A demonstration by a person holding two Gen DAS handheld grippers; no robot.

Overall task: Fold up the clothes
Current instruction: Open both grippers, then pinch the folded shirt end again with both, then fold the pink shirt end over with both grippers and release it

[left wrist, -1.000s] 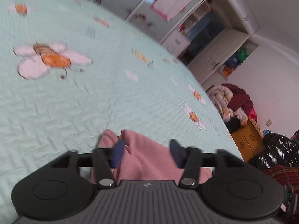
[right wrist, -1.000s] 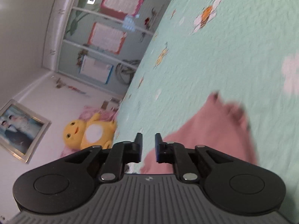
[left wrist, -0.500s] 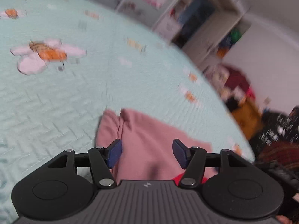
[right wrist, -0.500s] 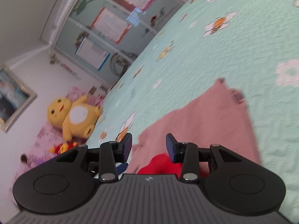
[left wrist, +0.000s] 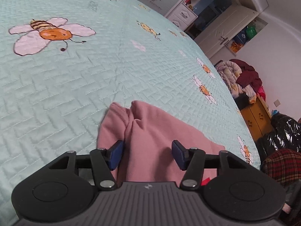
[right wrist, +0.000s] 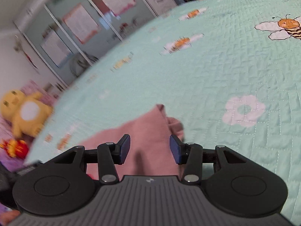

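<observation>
the left tool [left wrist: 147,154] hangs with its blue pads [left wrist: 116,154] spread wide, gripping nothing; the pink garment [left wrist: 150,131] lies under and between the fingers, its cloth passing beneath both pads; a fold ridge runs from near the left pad toward the far end, where two small rounded corners of cloth bunch side by side; the garment rests on the near part of the bed [left wrist: 75,75], on a mint quilted cover stitched with bees and white flowers; a large bee [left wrist: 50,33] sits on the far left of the cover; off the bed's right edge are a heap of clothes [left wrist: 240,77] on a yellow cabinet, a shiny black jacket [left wrist: 282,131] and a red plaid cloth [left wrist: 282,162] nearer.

the right tool [right wrist: 149,148] is likewise wide open and empty, its pads over the same pink garment [right wrist: 146,130]; the cloth narrows to a point at its far end, with a small crumpled lobe just to the right of that point; a white flower [right wrist: 243,111] on the bed cover [right wrist: 207,71] lies to the right, well apart from the garment; a yellow plush toy [right wrist: 22,113], blurred, sits off the bed to the left; panelled wardrobe doors [right wrist: 79,26] stand beyond.
</observation>
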